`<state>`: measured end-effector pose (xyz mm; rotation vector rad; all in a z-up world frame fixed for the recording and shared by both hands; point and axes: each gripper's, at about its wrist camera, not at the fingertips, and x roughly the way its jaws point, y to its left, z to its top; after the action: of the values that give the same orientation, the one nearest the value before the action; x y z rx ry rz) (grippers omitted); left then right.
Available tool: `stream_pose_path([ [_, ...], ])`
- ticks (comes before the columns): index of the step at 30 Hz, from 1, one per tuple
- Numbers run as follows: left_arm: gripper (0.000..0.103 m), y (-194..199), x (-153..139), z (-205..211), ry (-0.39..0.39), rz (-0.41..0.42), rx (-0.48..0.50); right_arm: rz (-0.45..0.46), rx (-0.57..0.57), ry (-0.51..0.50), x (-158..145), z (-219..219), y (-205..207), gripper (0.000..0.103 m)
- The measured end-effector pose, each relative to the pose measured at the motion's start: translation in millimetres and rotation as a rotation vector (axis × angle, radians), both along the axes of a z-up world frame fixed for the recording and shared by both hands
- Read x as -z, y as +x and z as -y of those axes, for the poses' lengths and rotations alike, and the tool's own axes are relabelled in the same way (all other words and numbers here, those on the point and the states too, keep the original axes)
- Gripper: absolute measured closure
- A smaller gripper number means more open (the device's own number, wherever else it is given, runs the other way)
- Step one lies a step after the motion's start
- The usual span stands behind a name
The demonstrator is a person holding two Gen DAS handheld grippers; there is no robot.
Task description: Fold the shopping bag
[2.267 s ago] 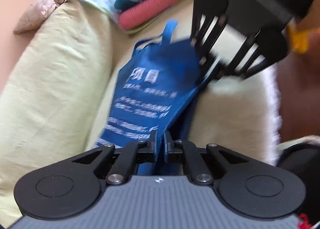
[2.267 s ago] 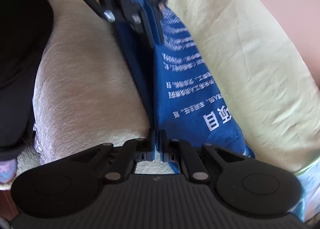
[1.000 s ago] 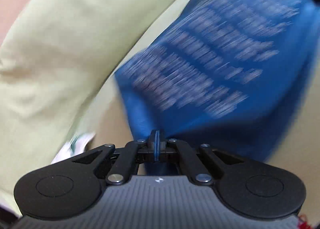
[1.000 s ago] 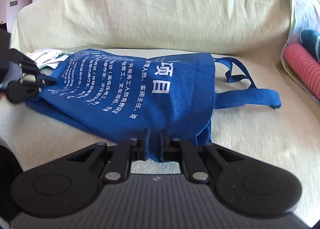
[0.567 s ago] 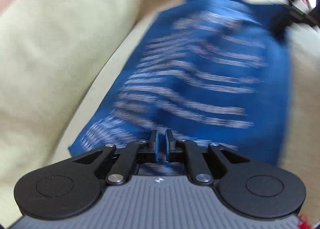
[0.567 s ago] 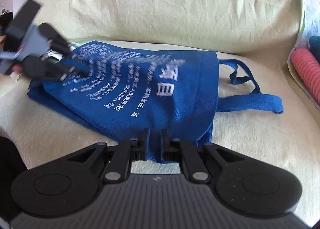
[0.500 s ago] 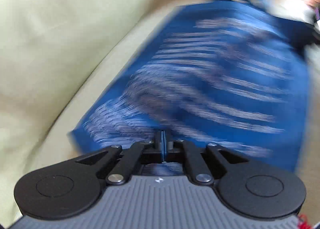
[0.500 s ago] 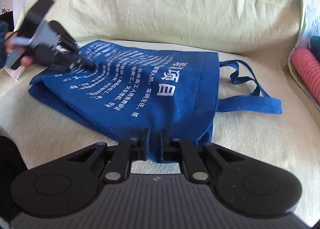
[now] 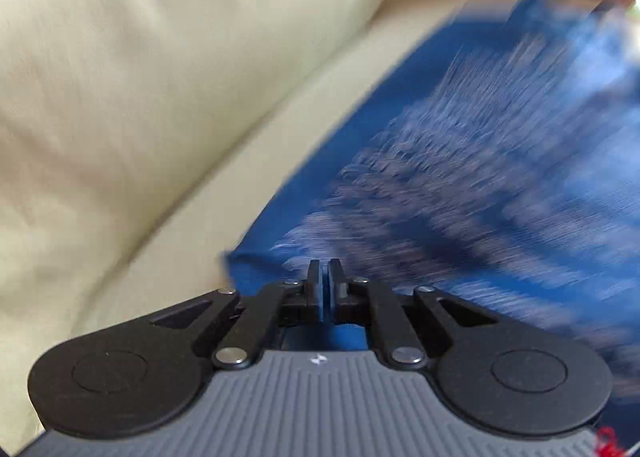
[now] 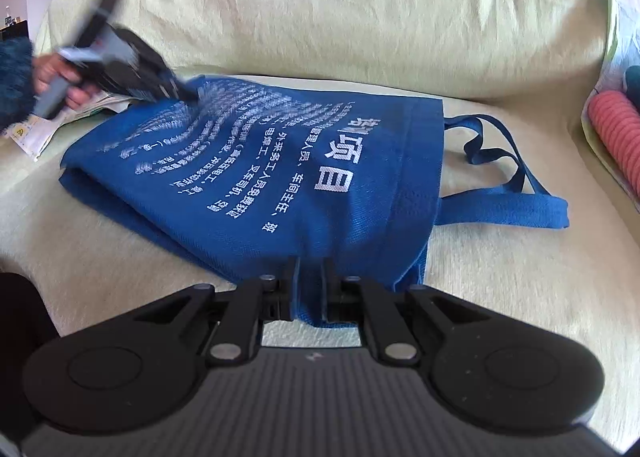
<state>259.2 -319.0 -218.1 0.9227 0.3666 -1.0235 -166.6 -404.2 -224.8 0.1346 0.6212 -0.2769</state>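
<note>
One blue shopping bag [image 10: 280,177] with two handle straps [image 10: 504,213]. Two grippers: the left gripper [image 10: 188,95] and the right gripper [image 10: 310,289]. One hand [image 10: 60,77] in view. One green sofa [image 10: 360,17]. One red ribbed roll [image 10: 618,133]. Some papers [image 10: 40,133], count unclear.

The left claw [image 9: 324,275] was pinched on blue cloth, its jaws having just eased slightly apart; the right claw [image 10: 310,277] gripped cloth too.

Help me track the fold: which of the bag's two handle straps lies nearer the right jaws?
The flat strap lying straight across the sofa cushion; the other strap arches in a loop behind it, nearer the backrest.
</note>
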Motion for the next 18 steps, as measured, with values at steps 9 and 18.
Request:
stream_pose_path([
  [9,0.097,-44,-64,-55,-0.119,0.006,-0.08,0.006,0.01,0.011,-1,1,-1,0.097],
  [18,0.092,-118,-27,-123,0.023,0.017,-0.114,0.015,-0.001,0.017,-1,2,-3,0.097],
])
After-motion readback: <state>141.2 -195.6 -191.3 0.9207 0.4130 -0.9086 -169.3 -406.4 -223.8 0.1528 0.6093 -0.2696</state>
